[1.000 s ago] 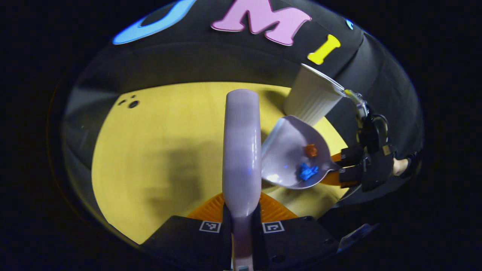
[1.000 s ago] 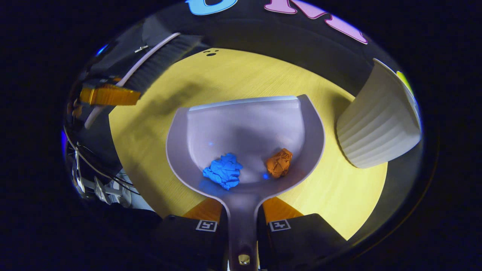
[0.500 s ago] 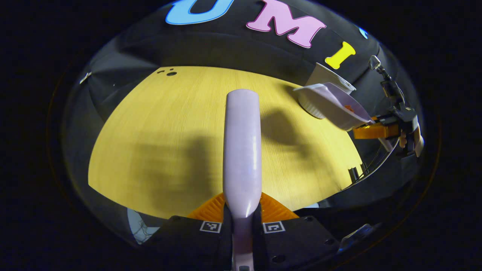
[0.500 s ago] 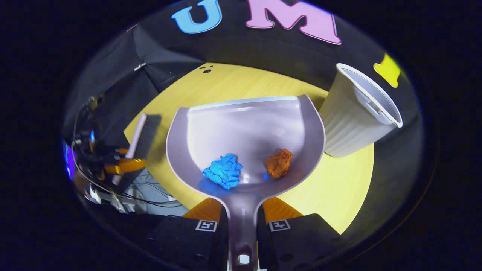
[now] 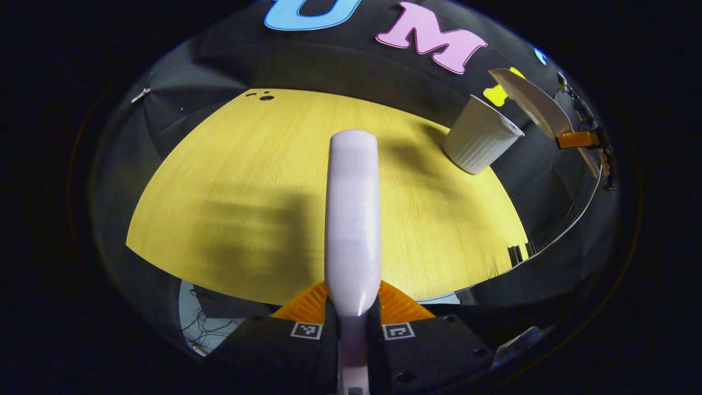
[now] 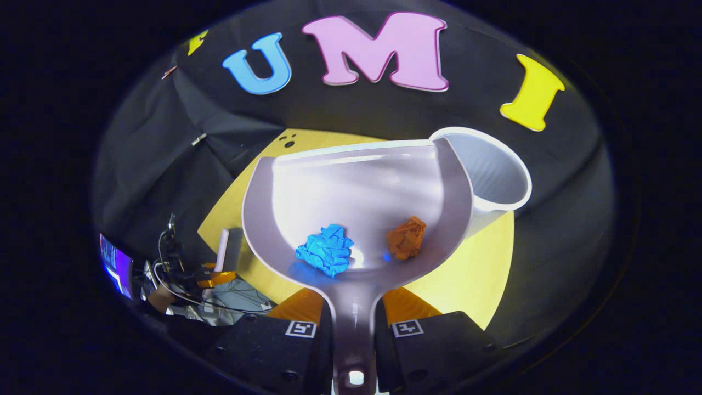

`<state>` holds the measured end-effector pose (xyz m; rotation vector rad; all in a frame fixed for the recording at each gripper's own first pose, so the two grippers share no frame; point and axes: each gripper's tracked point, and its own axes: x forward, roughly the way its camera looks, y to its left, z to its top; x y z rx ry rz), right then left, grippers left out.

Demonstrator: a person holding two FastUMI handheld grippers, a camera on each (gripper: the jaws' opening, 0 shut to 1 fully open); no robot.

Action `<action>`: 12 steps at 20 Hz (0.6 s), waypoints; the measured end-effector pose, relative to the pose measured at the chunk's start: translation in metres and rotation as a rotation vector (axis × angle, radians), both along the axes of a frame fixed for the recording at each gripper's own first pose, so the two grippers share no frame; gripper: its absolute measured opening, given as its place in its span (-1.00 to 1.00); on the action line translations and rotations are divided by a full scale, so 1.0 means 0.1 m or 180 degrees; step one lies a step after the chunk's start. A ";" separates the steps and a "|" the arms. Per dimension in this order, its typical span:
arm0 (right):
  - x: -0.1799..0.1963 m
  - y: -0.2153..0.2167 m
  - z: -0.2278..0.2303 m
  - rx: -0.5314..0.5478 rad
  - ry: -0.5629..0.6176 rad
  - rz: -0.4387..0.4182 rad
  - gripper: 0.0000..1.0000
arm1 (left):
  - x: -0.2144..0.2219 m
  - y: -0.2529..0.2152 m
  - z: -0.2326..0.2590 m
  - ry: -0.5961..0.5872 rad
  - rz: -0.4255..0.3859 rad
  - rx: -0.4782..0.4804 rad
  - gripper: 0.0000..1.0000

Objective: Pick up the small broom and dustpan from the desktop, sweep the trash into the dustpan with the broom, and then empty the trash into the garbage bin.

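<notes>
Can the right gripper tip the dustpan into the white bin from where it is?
Probably yes. The right gripper holds the dustpan raised beside the bin, whose open top looks free.

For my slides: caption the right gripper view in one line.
Right gripper holds the dustpan, carrying blue paper and orange paper, beside the white bin.
</notes>
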<state>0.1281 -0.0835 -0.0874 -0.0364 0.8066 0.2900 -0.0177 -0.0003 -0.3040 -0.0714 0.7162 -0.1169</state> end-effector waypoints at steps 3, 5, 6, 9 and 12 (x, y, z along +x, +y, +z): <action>0.23 -0.32 0.29 0.0098 -0.0134 -0.0235 -0.30 | 0.08 0.05 0.02 0.0004 0.0063 -0.0026 -0.49; 0.41 -0.58 0.45 0.0162 -0.0243 -0.0410 -0.30 | 0.14 0.06 0.04 0.0037 0.0116 -0.0093 -0.49; 0.51 -0.73 0.49 0.0132 -0.0306 -0.0491 -0.31 | 0.19 0.05 0.04 0.0048 0.0129 -0.0133 -0.46; 0.80 -1.18 0.57 0.0124 -0.0452 -0.0758 -0.31 | 0.34 0.06 0.04 0.0099 0.0124 -0.0118 -0.49; 1.04 -1.56 0.49 0.0200 -0.0448 -0.1127 -0.31 | 0.51 0.08 0.11 0.0080 0.0086 0.0026 -0.51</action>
